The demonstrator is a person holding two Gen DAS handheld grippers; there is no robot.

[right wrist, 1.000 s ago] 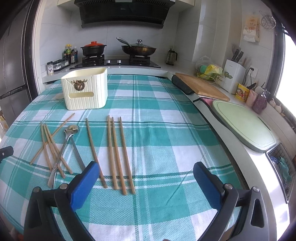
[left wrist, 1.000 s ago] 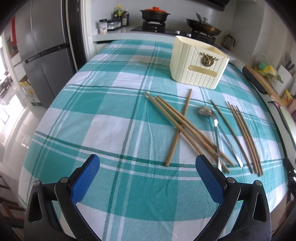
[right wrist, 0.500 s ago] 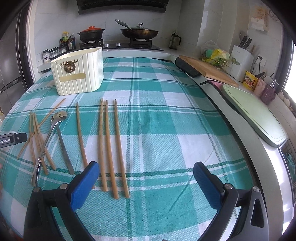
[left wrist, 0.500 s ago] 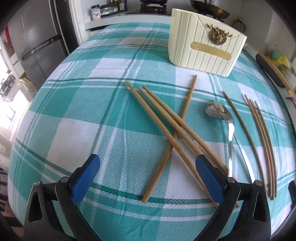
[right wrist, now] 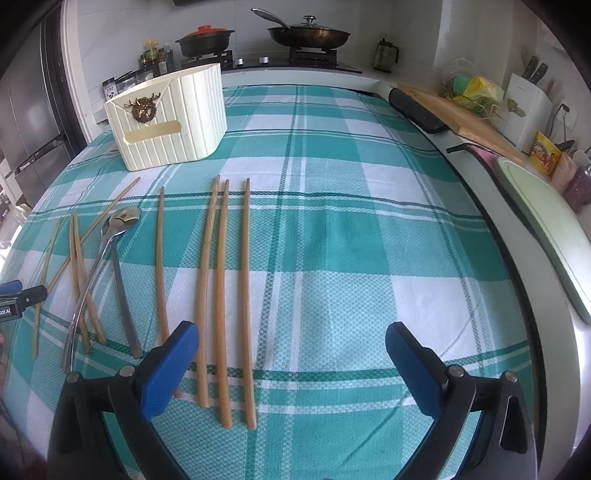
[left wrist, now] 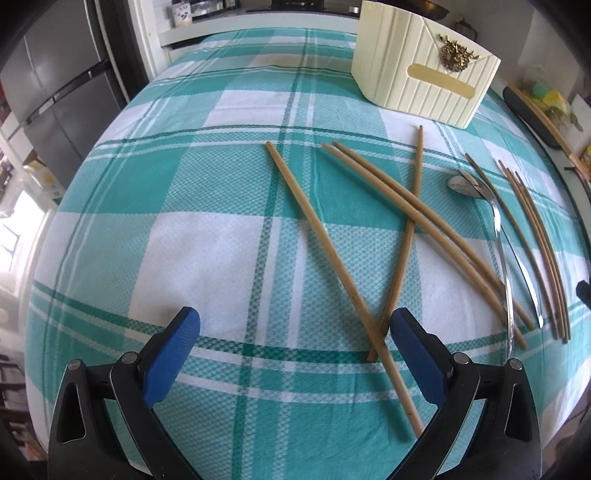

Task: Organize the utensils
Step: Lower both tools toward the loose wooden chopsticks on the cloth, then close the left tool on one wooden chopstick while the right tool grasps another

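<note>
Several wooden chopsticks lie crossed on the teal checked tablecloth, with a metal spoon to their right and more chopsticks beyond it. A cream ribbed holder box stands at the back. My left gripper is open and empty, low over the cloth, its right fingertip beside the near ends of two crossed chopsticks. My right gripper is open and empty above three parallel chopsticks. The spoon and holder box also show in the right wrist view.
A fridge stands left of the table. A stove with a pot and pan is behind. A cutting board and a pale green tray sit on the counter to the right.
My left gripper has moved forward and down toward the crossed chopsticks. My right gripper has moved forward and lower over the three parallel chopsticks. Both stay open.
</note>
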